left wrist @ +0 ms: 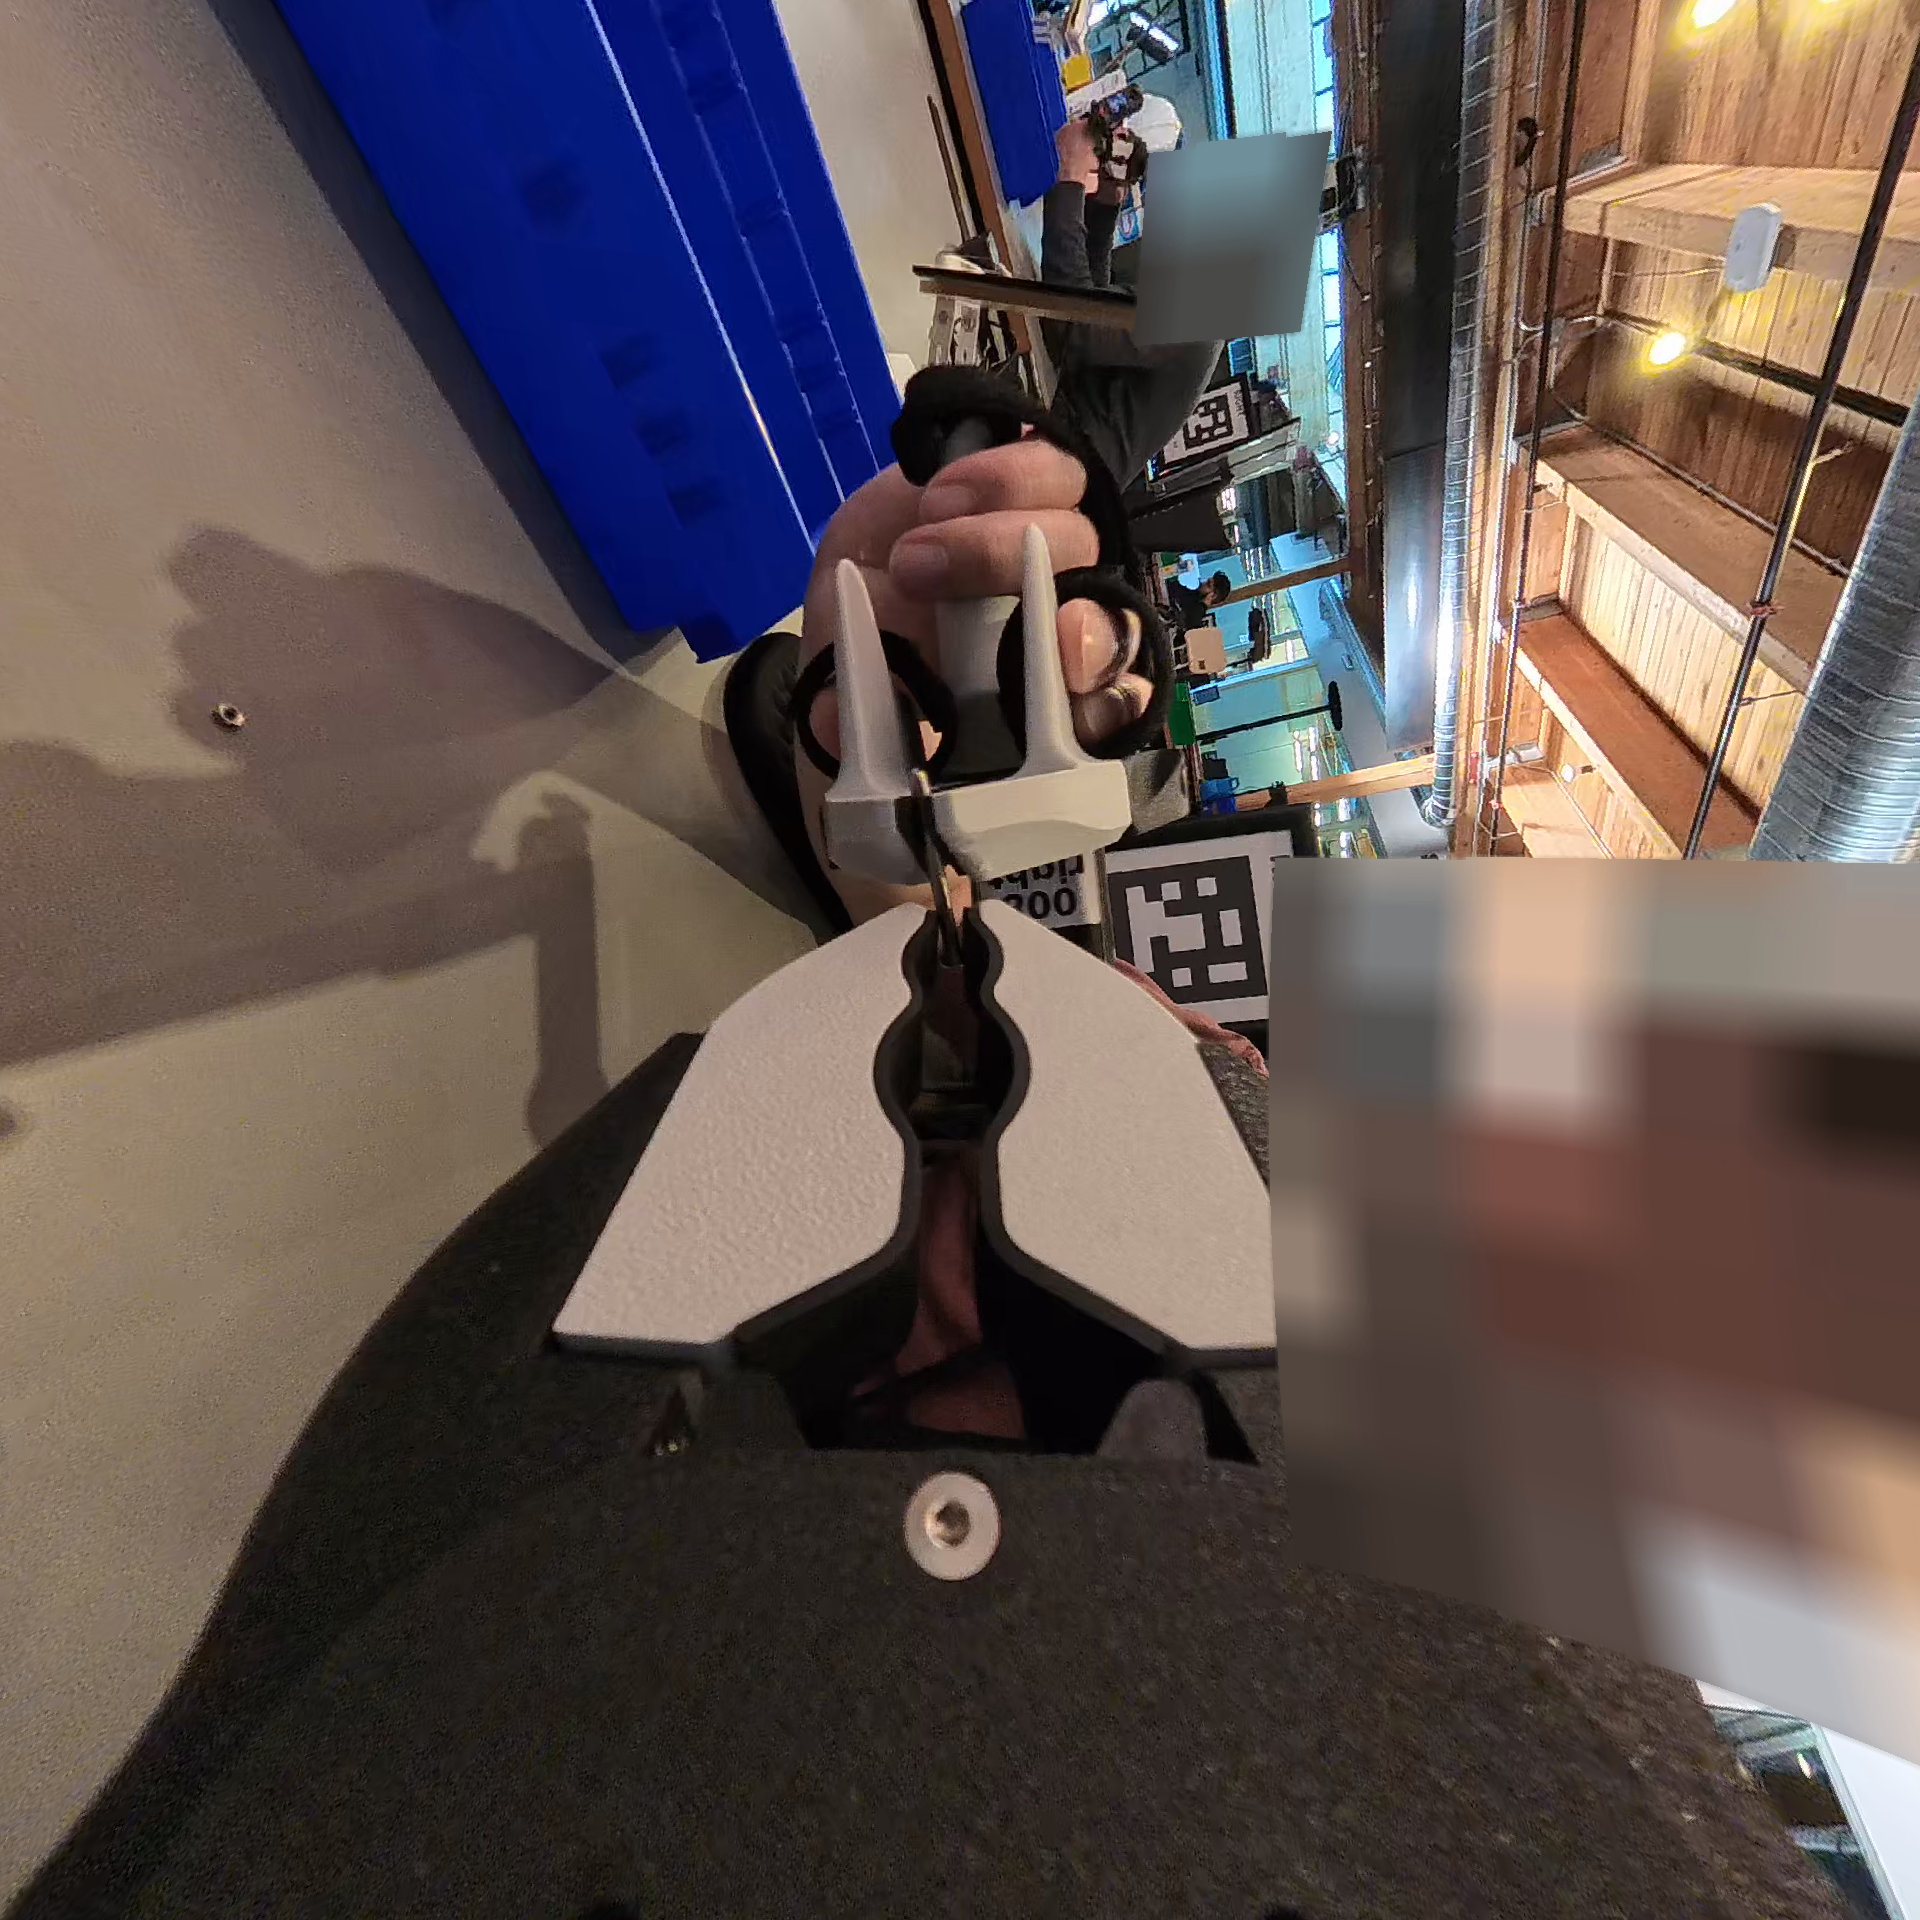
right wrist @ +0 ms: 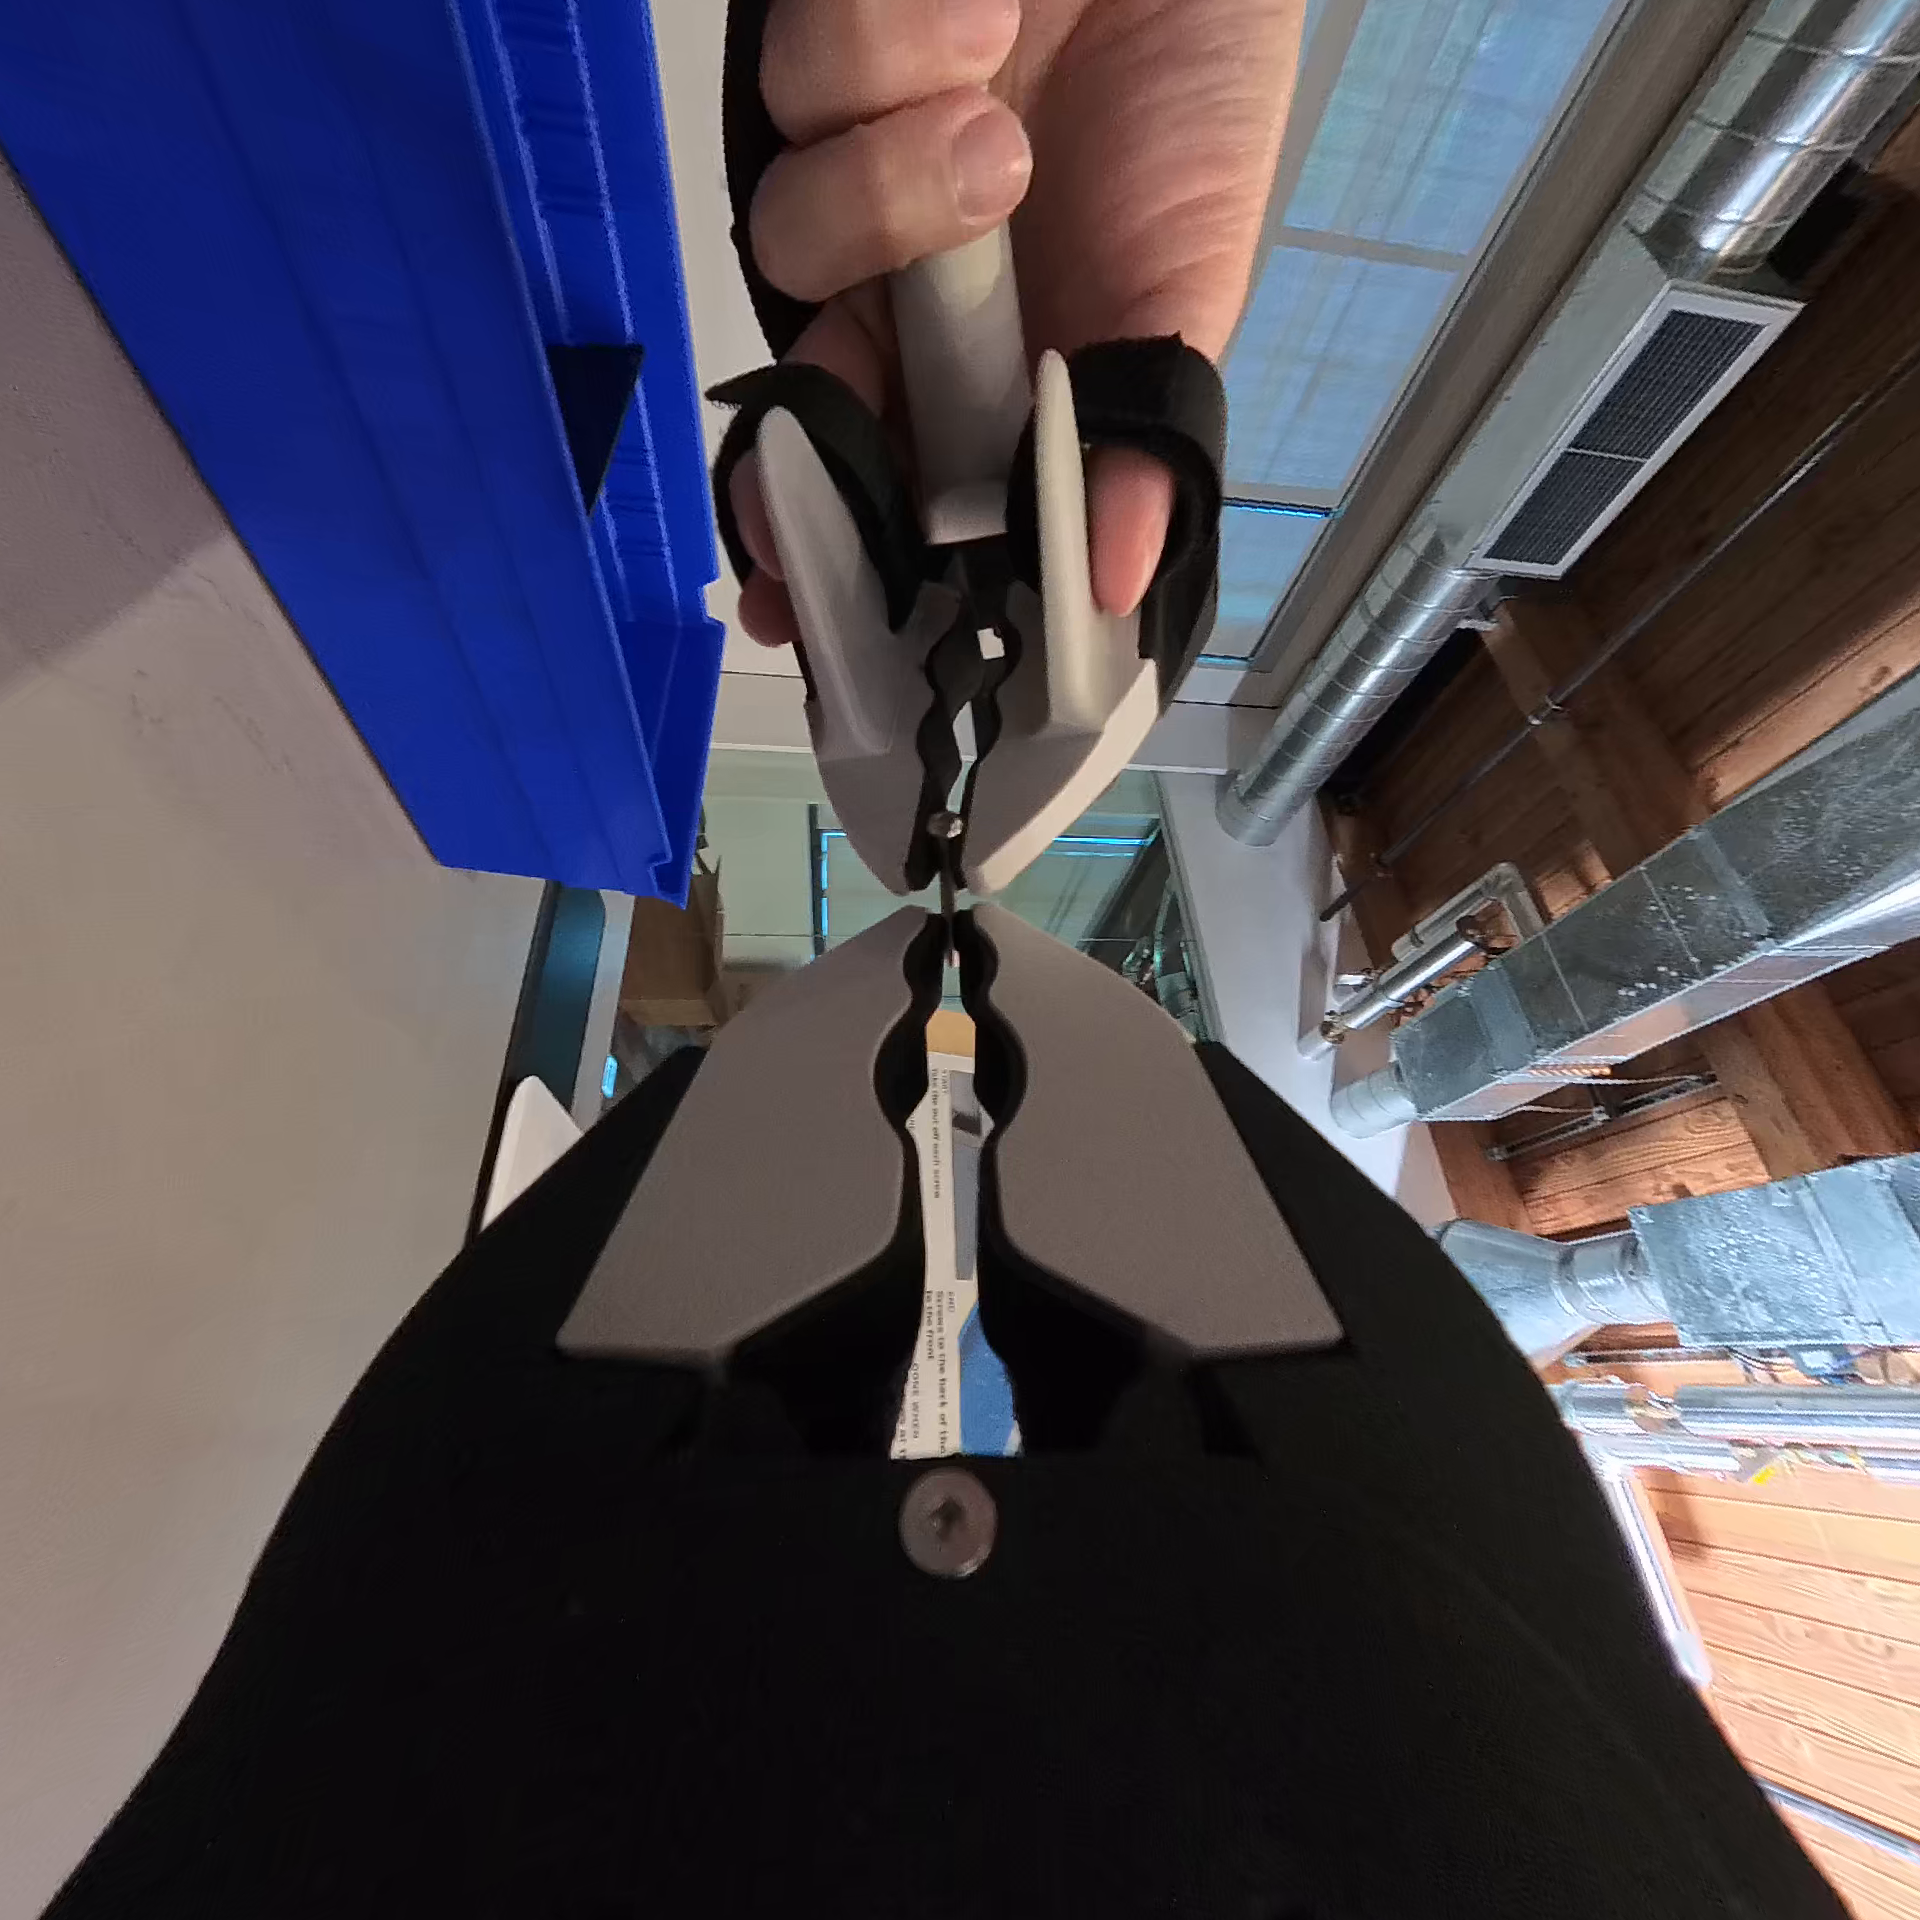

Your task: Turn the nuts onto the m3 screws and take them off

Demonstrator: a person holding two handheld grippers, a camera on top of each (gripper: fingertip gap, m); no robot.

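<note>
Blue bins (left wrist: 582, 312) fill the 11 o'clock background. Both grippers meet tip to tip: left gripper (left wrist: 951, 940) jaws clamp the screw (left wrist: 940, 883), while right gripper (right wrist: 951, 935) jaws pinch its other end, probably steadying it for turning the nut (right wrist: 943, 824).

Left gripper (left wrist: 951, 940) and right gripper (right wrist: 951, 935) meet tip to tip, pointing straight at each other, both raised off the surface. Jaws on both are closed down to a thin slit at the tips. Right hand (left wrist: 987, 582) wraps the right gripper's grey handle, two fingers through black strap loops. Left hand (right wrist: 997, 208) grips its handle the same way, fingers strapped to the levers.
</note>
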